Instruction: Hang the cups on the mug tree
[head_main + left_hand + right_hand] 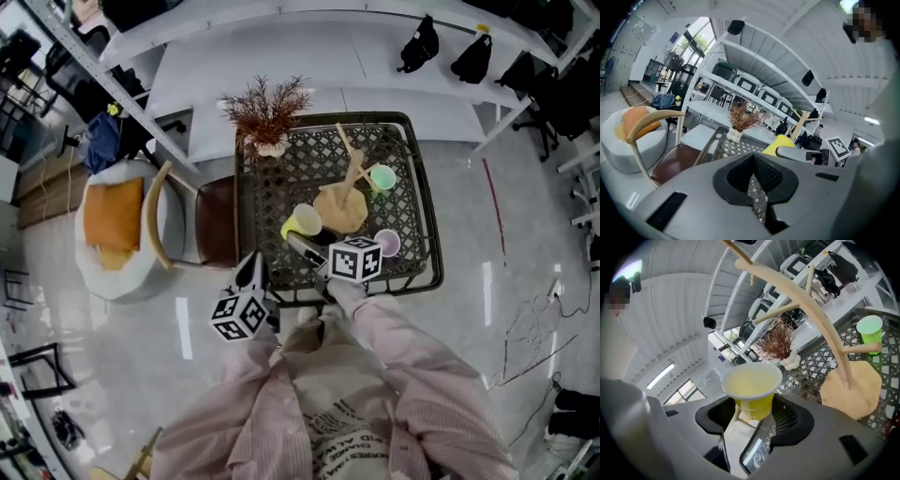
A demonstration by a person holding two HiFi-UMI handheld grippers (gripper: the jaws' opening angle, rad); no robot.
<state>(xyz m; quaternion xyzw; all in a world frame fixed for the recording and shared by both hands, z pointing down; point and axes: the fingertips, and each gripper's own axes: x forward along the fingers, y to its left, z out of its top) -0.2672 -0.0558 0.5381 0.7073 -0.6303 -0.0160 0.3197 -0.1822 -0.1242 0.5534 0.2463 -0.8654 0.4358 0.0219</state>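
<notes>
Two grippers are working at the near edge here. The left gripper (251,270) is hovering just short of the table (277,187) with its jaws pressed together and nothing between them. The right gripper (302,241) is reaching in over the lattice top and clamping one yellow cup (752,385) low on its body. The rim is facing away from the jaws and the cup is hanging above the table's near-left part, just short of the tree.

Three cups in all, so count them off: that yellow one in the grip, and one pink cup (386,243) standing mouth-up on the lattice to the right of the grippers. One green cup (382,176) is sitting farther back at the tip of a low branch. Whether it is actually hooked there is hard to tell.

One mug tree (342,208) is standing mid-table on its flat wooden base, its curved trunk and pegs rising bare. The yellow cup is pointing towards it but is not touching any peg.

Beyond, one dried plant (267,111) in a white vase is occupying the far-left corner, and one chair (214,220) is waiting beside the table's left edge
</notes>
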